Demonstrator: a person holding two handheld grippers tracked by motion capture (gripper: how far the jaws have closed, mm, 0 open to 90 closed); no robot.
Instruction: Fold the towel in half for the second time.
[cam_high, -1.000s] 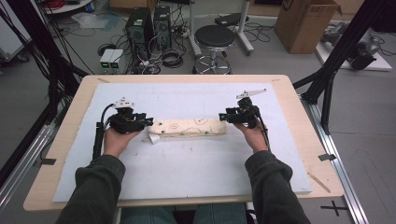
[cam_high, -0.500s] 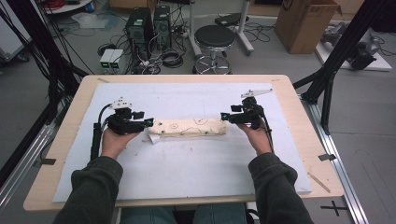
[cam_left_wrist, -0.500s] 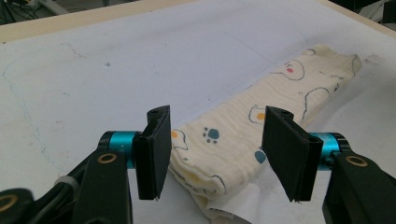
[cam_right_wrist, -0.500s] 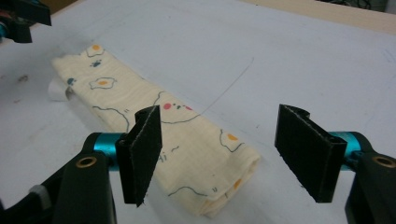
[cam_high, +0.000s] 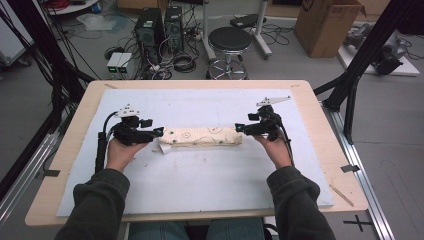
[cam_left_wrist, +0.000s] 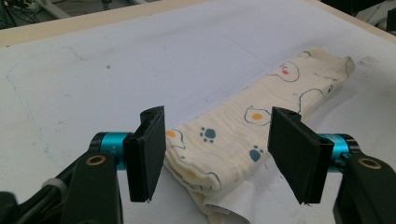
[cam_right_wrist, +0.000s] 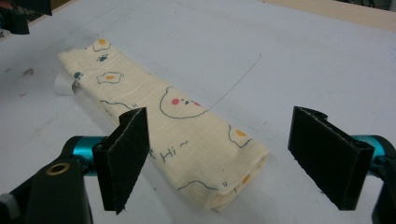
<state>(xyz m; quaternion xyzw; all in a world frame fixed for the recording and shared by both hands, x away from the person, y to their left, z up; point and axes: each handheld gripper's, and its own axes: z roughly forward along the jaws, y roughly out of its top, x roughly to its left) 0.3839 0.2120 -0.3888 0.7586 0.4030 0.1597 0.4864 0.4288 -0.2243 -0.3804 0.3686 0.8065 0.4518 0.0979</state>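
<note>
Starting nearest the camera: two dark-green sleeves come in from 6 o'clock of the high view, each hand holding a black two-jaw tool. Left gripper (cam_high: 159, 132) sits at 9 o'clock of the folded cream cotton cloth printed with bears, fried eggs and blue paw marks (cam_high: 202, 136); right gripper (cam_high: 238, 128) sits at 3 o'clock of it. Both point inward at the cloth's short ends.

Left gripper view: jaws spread wide apart, nothing between the pads, the cloth's near end (cam_left_wrist: 219, 158) lying in the gap below them. White tag (cam_left_wrist: 229, 205) sticks out from under that end, at 6 o'clock. No pad contact visible.

Right gripper view: jaws also wide apart, pads bare. The cloth's folded end (cam_right_wrist: 205, 158) lies between them, closer to the left pad; can't tell if that pad touches the fabric. "Hi~" print sits near that end.

Cloth lies flat as a long narrow roll-like fold, running 9 to 3 across the middle of the white foam sheet (cam_high: 210, 175), which covers the pale wooden table (cam_high: 75, 125).

Beyond the table at 12 o'clock: black round stool (cam_high: 229, 39), black computer towers (cam_high: 159, 22), brown cardboard box (cam_high: 327, 22) at 1 o'clock.
</note>
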